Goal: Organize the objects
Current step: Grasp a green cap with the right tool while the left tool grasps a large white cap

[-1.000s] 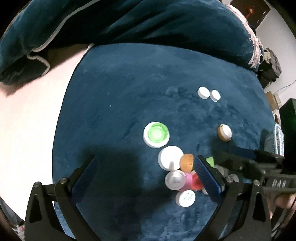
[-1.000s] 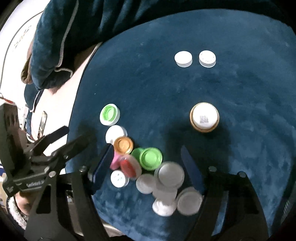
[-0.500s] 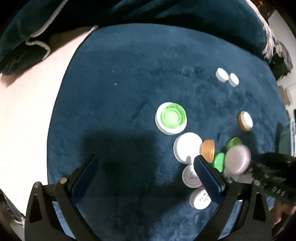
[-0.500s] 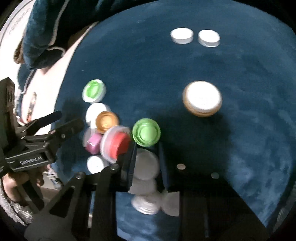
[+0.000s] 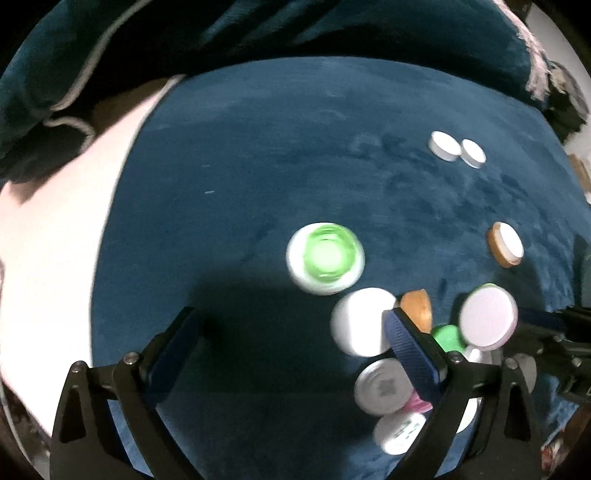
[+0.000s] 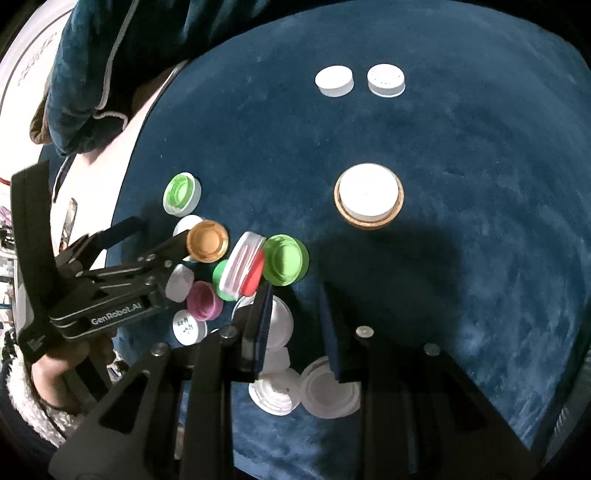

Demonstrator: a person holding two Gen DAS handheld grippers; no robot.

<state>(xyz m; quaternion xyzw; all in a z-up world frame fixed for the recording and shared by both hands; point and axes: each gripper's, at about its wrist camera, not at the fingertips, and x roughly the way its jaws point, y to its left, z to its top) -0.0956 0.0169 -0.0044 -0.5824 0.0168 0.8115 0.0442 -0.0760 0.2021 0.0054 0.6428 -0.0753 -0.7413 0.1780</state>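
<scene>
Bottle caps lie on a dark blue velvet cloth. My right gripper is shut on a white cap, which the left wrist view shows raised above the pile as a pale disc. Beside it sit a green cap, a red cap tipped on edge, an orange cap, a pink cap and several white ones. My left gripper is open just left of the pile, holding nothing, with a green-centred white cap ahead of it.
Two white caps lie side by side at the far edge. An orange-rimmed white lid sits alone mid-cloth. A dark blue cushion borders the back, and a pale surface lies left of the cloth. A hand holds the left gripper.
The right gripper has shut on a white cap from the pile and raised it; the red cap tipped onto its edge. The left gripper has sunk closer to the cloth.
</scene>
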